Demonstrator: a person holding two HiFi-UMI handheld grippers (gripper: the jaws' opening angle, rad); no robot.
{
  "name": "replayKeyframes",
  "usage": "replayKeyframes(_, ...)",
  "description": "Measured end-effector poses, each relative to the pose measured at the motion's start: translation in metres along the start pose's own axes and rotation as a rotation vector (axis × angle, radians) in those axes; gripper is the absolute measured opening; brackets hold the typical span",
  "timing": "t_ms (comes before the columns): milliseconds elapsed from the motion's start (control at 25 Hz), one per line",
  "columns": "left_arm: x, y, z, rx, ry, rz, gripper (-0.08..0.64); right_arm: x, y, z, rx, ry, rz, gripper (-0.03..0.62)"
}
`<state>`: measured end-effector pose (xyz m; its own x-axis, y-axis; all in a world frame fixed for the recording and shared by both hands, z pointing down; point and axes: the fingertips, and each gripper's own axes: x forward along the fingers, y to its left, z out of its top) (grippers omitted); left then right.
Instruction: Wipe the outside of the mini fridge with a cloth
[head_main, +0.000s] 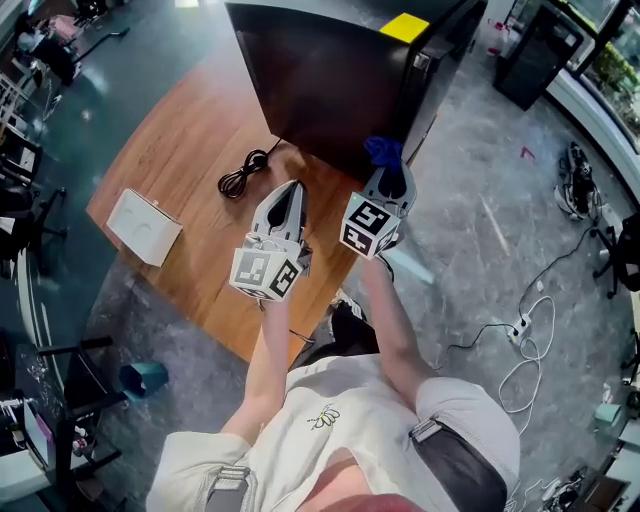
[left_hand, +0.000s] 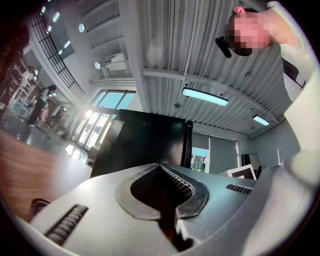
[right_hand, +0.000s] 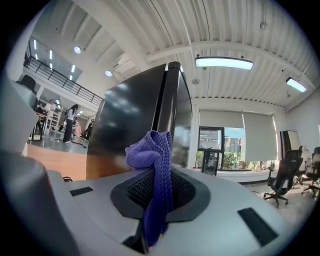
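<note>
- The right hand-held gripper (head_main: 392, 172) was clamped on a blue-purple cloth (right_hand: 151, 150). The cloth ran down between the jaws, and a bunched tuft stood out beyond the tips.
- In the head view the cloth's tuft (head_main: 381, 150) lay at the far end of that gripper, right against the near right corner of the black mini fridge (head_main: 320, 80). Whether cloth and fridge touched could not be told.
- In the right gripper view the mini fridge (right_hand: 130, 125) rose just behind the cloth, with its dark side panel to the left of the corner edge.
- The left hand-held gripper (head_main: 295, 187) had its jaws together with nothing between them. It sat just left of the right one and pointed at the fridge's near face, a little short of it.
- The fridge stood at the far right of the wooden bench (head_main: 190, 140), with a yellow patch (head_main: 405, 27) on its top.
- A coiled black cable (head_main: 243, 172) lay on the bench to the left of the grippers.
- A closed white box (head_main: 145, 227) sat near the bench's left edge, its contents unseen.
- A teal bin (head_main: 146, 378) stood on the floor near left, its inside not visible.
</note>
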<state>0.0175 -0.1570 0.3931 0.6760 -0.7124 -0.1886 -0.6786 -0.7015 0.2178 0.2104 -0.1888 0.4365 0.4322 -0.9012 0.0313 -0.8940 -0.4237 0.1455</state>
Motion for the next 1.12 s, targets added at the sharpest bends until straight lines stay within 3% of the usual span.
replayKeyframes(320, -0.004, -0.001, -0.003, -0.004, 0.007, -0.014, 0.005, -0.007, -0.020, -0.006, -0.024, 0.009, -0.040, 0.061)
replayKeyframes(560, 0.001, 0.012, -0.004, -0.014, 0.000, -0.009, 0.005, -0.021, -0.016, 0.009, 0.078, -0.045, -0.022, 0.061)
replayKeyframes(920, -0.003, 0.064, -0.013, 0.003, 0.004, 0.045, 0.005, -0.006, 0.088, 0.021, 0.102, -0.070, 0.167, 0.061)
replayKeyframes(1120, -0.010, 0.116, -0.025, 0.071, 0.075, 0.066, 0.005, 0.029, 0.177, 0.005, 0.104, -0.034, 0.284, 0.061)
